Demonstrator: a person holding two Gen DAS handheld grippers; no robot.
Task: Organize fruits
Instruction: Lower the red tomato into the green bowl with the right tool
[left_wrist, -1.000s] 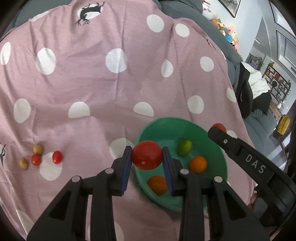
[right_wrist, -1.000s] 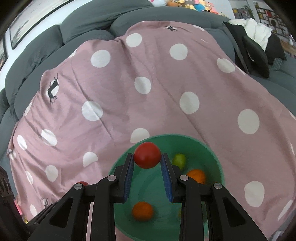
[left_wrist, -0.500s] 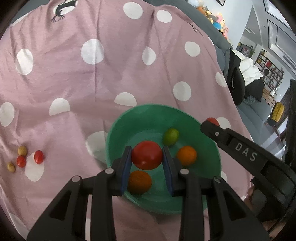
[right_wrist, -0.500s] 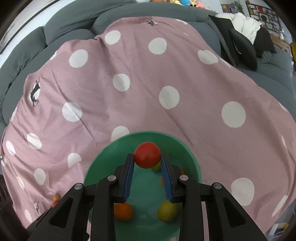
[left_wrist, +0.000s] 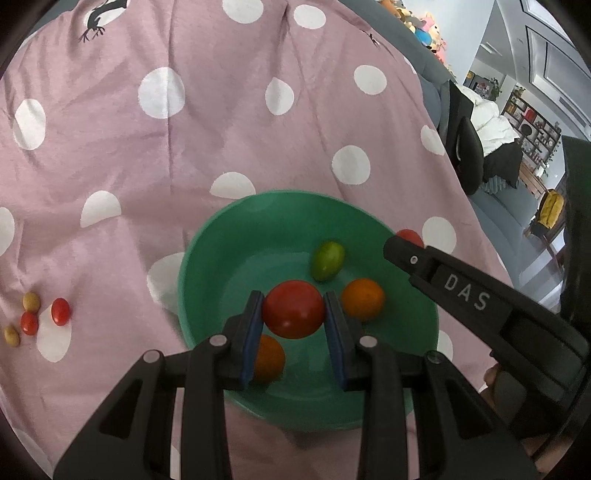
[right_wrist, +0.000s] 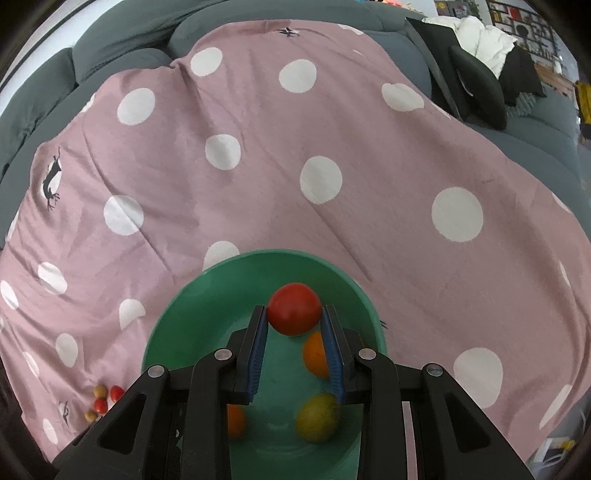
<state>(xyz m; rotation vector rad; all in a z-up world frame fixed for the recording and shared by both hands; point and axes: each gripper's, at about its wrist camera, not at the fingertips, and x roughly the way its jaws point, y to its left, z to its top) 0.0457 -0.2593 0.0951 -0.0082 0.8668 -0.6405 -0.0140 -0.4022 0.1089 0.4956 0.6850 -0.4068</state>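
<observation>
Left gripper (left_wrist: 293, 310) and right gripper (right_wrist: 293, 314), each clamped on a red tomato, above the green bowl (left_wrist: 221, 240).

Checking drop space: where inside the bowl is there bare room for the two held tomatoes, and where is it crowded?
The green bowl is bare along its far and left wall. Crowded on the right and near side: green fruit, orange fruit, another orange fruit.

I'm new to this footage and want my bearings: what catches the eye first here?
A green bowl on a pink polka-dot blanket, already holding small orange and green fruits. Over it, each gripper has its jaws shut on a red tomato. A cluster of tiny fruits lies on the blanket left of the bowl.
</observation>
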